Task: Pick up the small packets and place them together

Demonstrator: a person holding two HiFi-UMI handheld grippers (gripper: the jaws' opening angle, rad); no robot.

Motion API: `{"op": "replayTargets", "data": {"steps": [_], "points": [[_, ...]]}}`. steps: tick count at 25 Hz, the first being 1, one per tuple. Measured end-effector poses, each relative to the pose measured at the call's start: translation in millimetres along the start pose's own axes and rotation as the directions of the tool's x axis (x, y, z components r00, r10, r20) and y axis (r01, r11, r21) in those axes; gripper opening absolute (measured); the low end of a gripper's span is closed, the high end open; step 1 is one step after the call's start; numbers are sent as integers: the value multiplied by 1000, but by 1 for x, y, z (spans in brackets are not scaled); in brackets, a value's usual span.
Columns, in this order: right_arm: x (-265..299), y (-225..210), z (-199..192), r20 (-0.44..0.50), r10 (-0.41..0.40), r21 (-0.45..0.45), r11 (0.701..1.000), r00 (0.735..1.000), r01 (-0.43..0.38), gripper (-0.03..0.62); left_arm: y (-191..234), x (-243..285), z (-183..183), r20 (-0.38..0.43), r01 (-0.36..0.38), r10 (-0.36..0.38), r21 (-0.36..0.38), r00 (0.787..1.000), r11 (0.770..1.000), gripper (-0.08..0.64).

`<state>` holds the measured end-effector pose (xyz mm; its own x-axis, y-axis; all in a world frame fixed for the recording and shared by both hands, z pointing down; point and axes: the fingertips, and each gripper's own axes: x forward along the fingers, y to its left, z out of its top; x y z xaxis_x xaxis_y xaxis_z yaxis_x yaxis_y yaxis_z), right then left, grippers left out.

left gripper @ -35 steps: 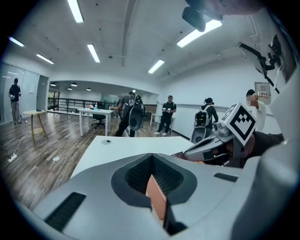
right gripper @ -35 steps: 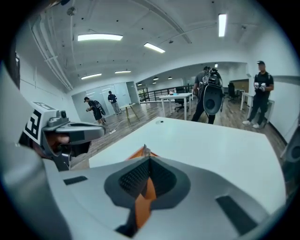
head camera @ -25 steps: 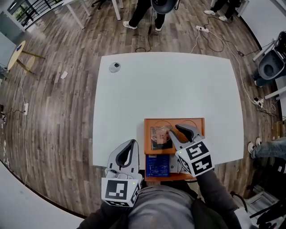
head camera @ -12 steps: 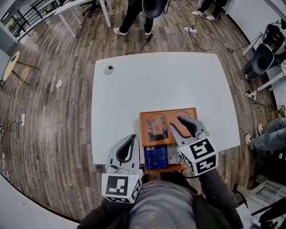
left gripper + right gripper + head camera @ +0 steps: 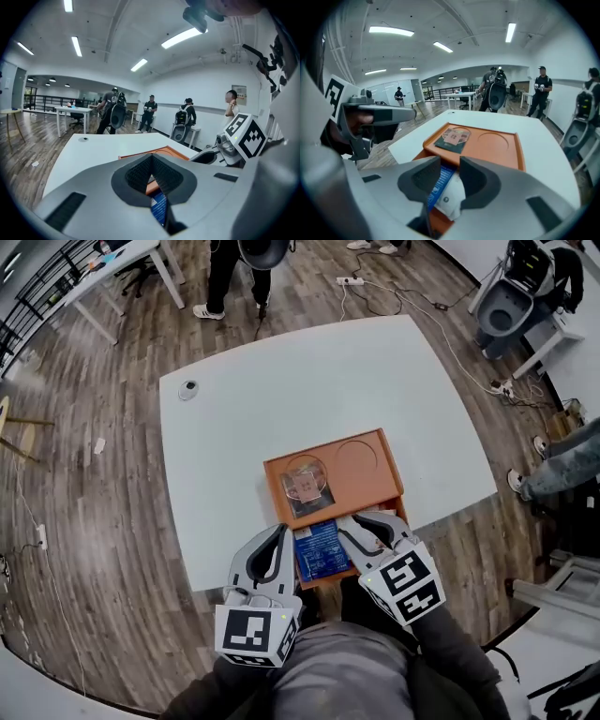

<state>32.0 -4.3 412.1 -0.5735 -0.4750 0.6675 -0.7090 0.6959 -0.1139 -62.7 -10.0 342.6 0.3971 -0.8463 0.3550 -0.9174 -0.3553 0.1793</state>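
Observation:
An orange tray (image 5: 370, 486) lies near the table's front edge. A clear packet with pinkish contents (image 5: 305, 486) rests in the tray's left round recess, also seen as the clear packet (image 5: 452, 138). A blue packet (image 5: 322, 551) lies at the tray's near end. My right gripper (image 5: 356, 524) hovers just right of the blue packet, jaws open with nothing gripped; its own view shows the right gripper (image 5: 450, 164) with the blue packet (image 5: 439, 183) below the gap. My left gripper (image 5: 278, 534) is shut and empty, just left of the blue packet; the left gripper (image 5: 151, 158) has its pads meeting.
The white table (image 5: 281, 399) carries a small round object (image 5: 188, 388) at its far left corner. The tray's right recess (image 5: 356, 454) holds nothing. People stand beyond the far edge; cables and a chair (image 5: 511, 296) are on the wooden floor.
My right gripper has drawn back toward me from the clear packet, which stays in the tray recess, and its jaws have widened. The left gripper has hardly moved.

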Motion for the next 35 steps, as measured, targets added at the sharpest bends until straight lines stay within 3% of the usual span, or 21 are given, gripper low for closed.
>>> {"op": "replayTargets", "data": {"steps": [6, 27, 35], "points": [[12, 10, -27, -49, -2, 40, 999, 999, 4, 127, -1, -2, -14, -35, 37, -36, 26, 999, 999, -3], [64, 2, -57, -279, 2, 57, 998, 960, 14, 127, 43, 1, -20, -65, 2, -4, -19, 998, 1000, -3], [70, 8, -59, -283, 12, 75, 997, 959, 10, 127, 53, -5, -27, -63, -11, 9, -40, 998, 999, -3]]}}
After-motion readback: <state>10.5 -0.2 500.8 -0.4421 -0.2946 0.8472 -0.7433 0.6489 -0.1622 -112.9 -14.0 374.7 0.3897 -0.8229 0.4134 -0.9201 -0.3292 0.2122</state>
